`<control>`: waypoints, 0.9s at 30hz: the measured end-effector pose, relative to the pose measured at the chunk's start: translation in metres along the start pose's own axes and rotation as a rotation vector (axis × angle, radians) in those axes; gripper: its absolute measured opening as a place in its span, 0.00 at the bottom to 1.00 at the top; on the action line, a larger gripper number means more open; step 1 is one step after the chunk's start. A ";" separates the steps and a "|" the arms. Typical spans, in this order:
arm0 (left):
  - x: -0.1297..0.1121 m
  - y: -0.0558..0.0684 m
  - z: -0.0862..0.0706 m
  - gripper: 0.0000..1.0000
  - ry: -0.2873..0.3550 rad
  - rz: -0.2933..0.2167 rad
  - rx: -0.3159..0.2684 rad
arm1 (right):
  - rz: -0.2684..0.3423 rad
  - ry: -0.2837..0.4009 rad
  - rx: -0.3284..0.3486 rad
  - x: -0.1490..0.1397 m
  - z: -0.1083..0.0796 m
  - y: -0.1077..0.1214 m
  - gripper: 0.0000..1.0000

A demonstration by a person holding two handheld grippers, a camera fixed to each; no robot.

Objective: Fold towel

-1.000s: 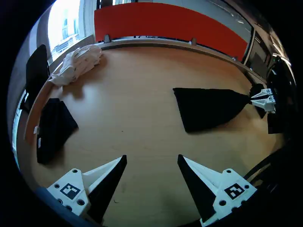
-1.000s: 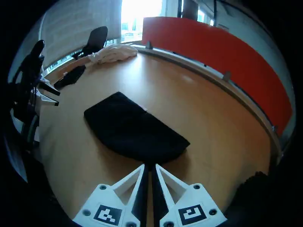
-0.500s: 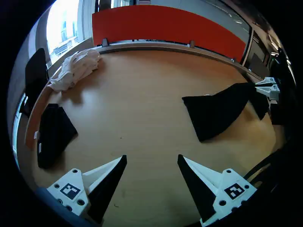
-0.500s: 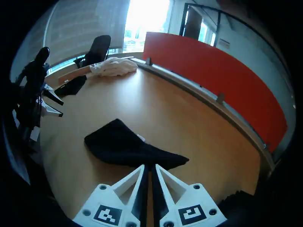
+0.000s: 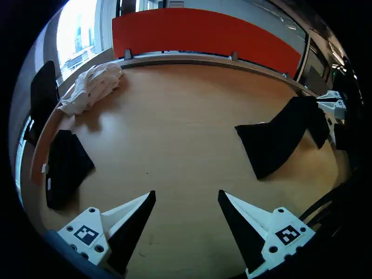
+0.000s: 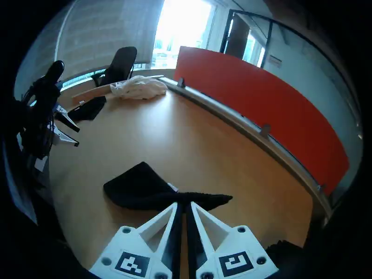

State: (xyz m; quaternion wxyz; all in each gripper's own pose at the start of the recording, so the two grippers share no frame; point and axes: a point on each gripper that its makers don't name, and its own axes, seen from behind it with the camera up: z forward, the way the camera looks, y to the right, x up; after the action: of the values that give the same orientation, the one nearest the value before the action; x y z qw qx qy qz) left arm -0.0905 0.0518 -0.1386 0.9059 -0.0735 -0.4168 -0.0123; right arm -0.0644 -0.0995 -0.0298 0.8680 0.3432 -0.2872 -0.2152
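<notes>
The black towel [image 5: 274, 139] is pinched at one edge between the pressed-together jaws of the right gripper [image 6: 185, 205]. It has been raised higher than a second ago, so less of it is left lying on the worktop [image 5: 176, 116], at the right side. The left gripper [image 5: 185, 193] is held over bare wood with its jaws spread wide, as before. A white cloth [image 5: 93, 83] and a dark folded cloth [image 5: 65, 162] are seen unmoved at the left.
</notes>
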 end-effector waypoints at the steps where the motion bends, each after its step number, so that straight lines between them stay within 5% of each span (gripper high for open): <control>1: 0.000 0.000 0.000 1.00 0.000 0.000 0.000 | -0.002 0.001 0.000 0.000 -0.001 0.000 0.05; 14: 0.004 0.002 -0.002 1.00 0.010 -0.003 -0.005 | -0.016 0.003 0.016 0.002 0.000 -0.005 0.05; 27: 0.009 -0.003 -0.008 1.00 0.030 -0.024 0.000 | -0.060 0.008 0.094 0.013 0.020 -0.039 0.05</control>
State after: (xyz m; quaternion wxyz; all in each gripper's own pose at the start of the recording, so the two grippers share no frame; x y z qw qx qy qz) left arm -0.0783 0.0484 -0.1368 0.9119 -0.0684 -0.4040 -0.0243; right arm -0.0750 -0.1424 -0.0412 0.8451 0.3930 -0.2832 -0.2261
